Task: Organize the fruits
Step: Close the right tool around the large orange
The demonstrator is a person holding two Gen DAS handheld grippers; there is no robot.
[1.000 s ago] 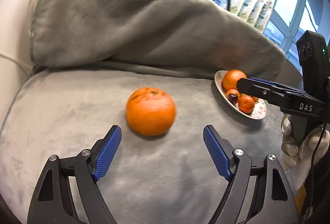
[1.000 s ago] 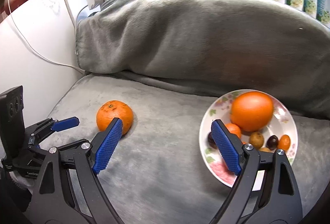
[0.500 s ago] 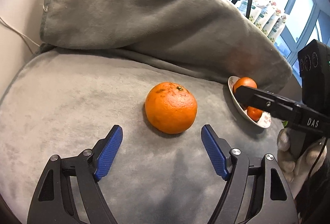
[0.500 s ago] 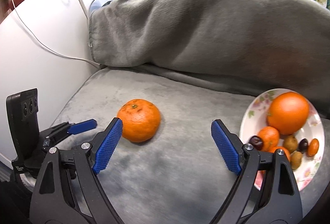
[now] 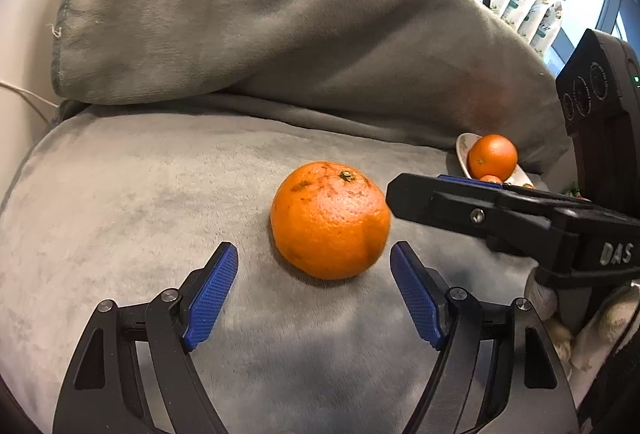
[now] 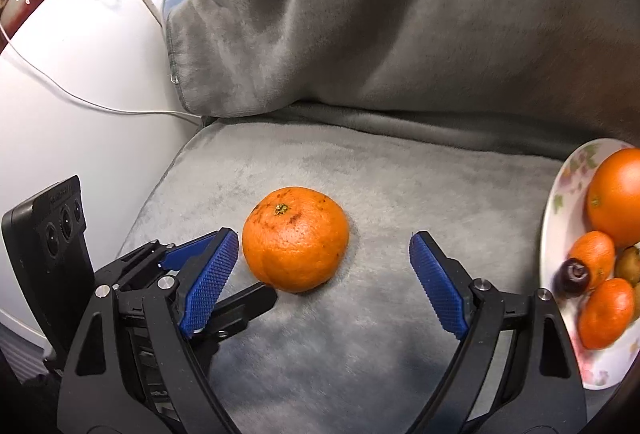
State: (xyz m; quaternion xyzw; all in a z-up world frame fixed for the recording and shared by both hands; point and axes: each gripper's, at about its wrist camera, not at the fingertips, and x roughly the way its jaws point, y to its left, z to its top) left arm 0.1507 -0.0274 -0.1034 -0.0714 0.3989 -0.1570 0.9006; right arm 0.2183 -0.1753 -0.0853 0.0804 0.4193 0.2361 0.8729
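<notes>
Flanking the orange (image 5: 330, 220), both grippers gape: left gripper (image 5: 314, 266), right gripper (image 6: 324, 254).

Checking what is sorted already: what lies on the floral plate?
On the plate: a large orange, two small oranges, a dark fruit, brownish fruits. Its right part is out of frame.

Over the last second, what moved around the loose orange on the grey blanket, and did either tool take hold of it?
Both tools closed in on the loose orange: the left tool came nearer, and the right tool swung left from the plate to face it. Neither gripped; both are open and empty. The orange, plate, its fruit and the grey blanket stayed put.
</notes>
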